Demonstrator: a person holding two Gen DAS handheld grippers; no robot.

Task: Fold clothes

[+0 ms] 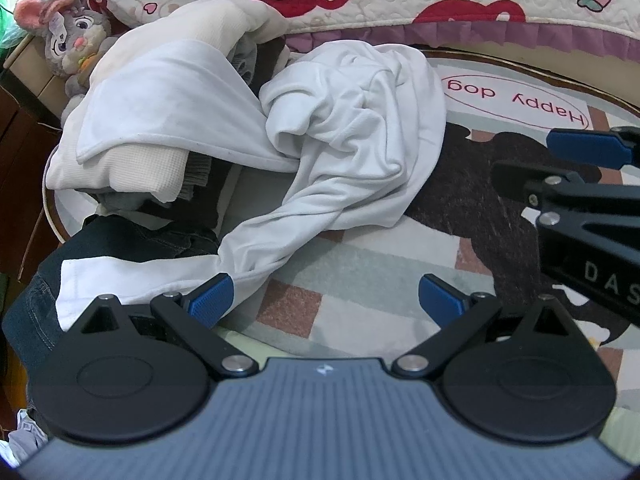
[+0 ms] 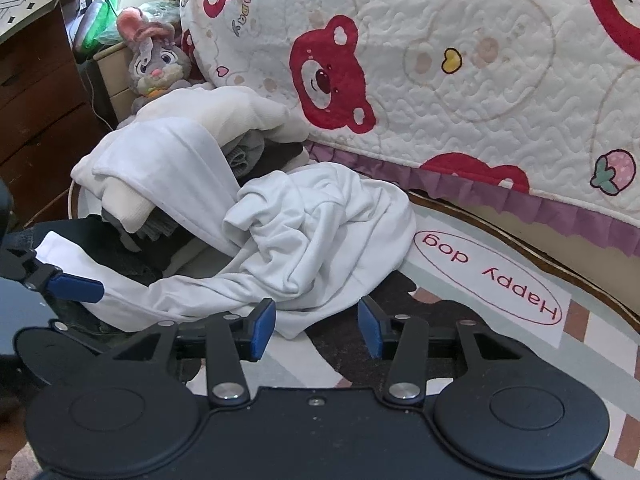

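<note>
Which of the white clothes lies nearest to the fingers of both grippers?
The crumpled white shirt on the rug. Its edge reaches both grippers' fingers, while the other white clothes lie heaped farther back, by the toy rabbit.

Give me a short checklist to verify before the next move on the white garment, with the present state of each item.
1. Left gripper jaws open: ok.
2. Right gripper jaws open: ok.
3. White garment flat enough to fold: not ok, it lies crumpled on the rug.
4. Garment free of the clothes pile: cannot tell; its far edge touches the pile, and one long part runs over the dark jeans.
5. Cloth between the left jaws: not ok; the long part lies against the left finger only, and the gap shows rug.
6. Cloth between the right jaws: not ok; the hem lies just ahead of them.
</note>
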